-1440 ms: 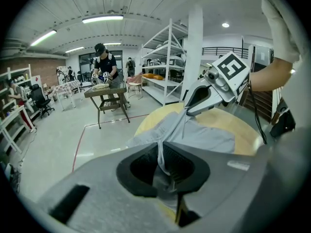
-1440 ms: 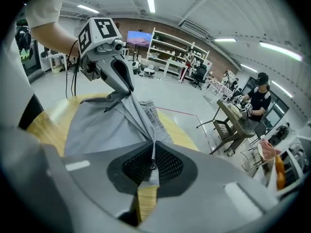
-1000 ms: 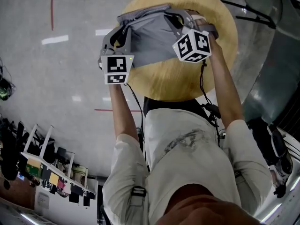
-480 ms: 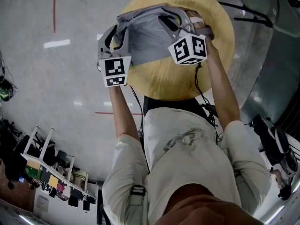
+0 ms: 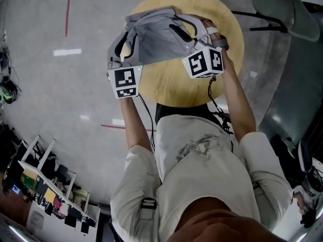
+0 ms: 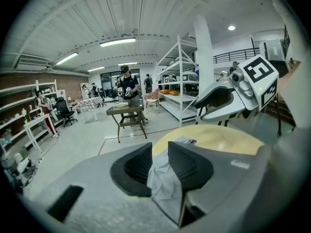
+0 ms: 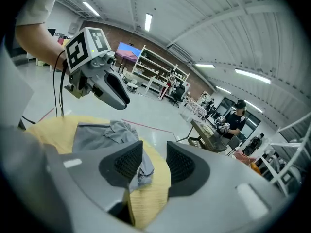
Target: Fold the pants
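Grey pants (image 5: 156, 39) ungripped, left gripper (image 6: 159, 150) narrowly open, closing slightly, right gripper (image 7: 154, 148) widening.

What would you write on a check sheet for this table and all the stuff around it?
Surface: round wooden table, bare wood on the near side.
Job's things: gray pants lie rumpled on the far half.
Clutter: nothing seen on the table besides the pants.
Grippers: left gripper jaws apart with pants cloth in the gap; they opened, then just closed a little. Right gripper jaws apart, just been opening, a cloth edge beside one jaw, not pinched.
Cables: a black cable hangs from the right gripper; another runs along the left arm.
Surroundings: gray floor with a red line, a shelf rack, a chair.
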